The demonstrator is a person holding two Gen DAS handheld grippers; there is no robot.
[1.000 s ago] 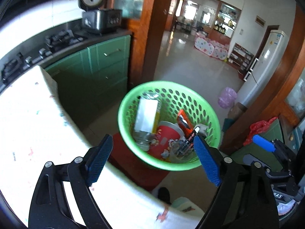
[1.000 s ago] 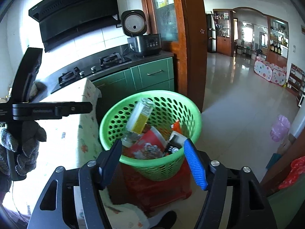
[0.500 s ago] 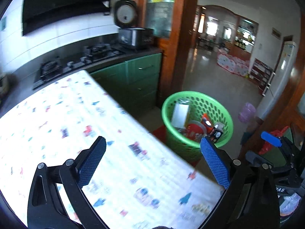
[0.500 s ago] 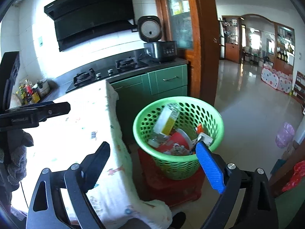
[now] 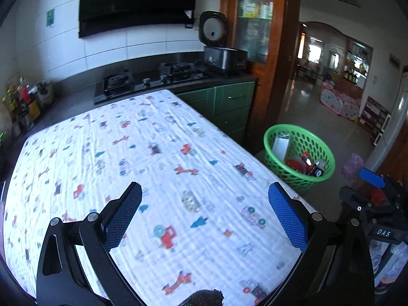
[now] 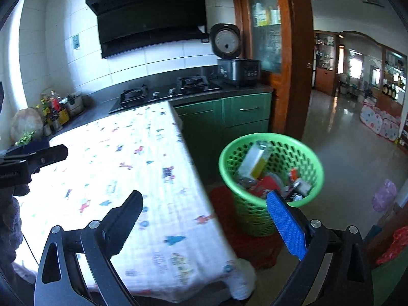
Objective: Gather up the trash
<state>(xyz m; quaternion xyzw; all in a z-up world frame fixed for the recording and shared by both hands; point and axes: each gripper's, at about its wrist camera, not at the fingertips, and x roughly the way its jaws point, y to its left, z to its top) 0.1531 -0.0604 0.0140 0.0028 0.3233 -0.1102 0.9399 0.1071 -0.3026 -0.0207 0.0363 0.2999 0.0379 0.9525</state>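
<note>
1. Our left gripper [image 5: 205, 219] hangs spread wide and empty over the printed tablecloth [image 5: 158, 158].
2. Our right gripper [image 6: 204, 223], jaws just widening, holds nothing.
3. Trash sits in the green basket [image 6: 312, 191], far right on the floor.
4. We judge collecting done; scan the cloth for leftovers.

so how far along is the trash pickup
Done: the green basket already holds a bottle, a red cup and small packets. In hand: nothing; the left gripper and right gripper have just been opening, empty. Left: no trash shows on the patterned tablecloth.
</note>
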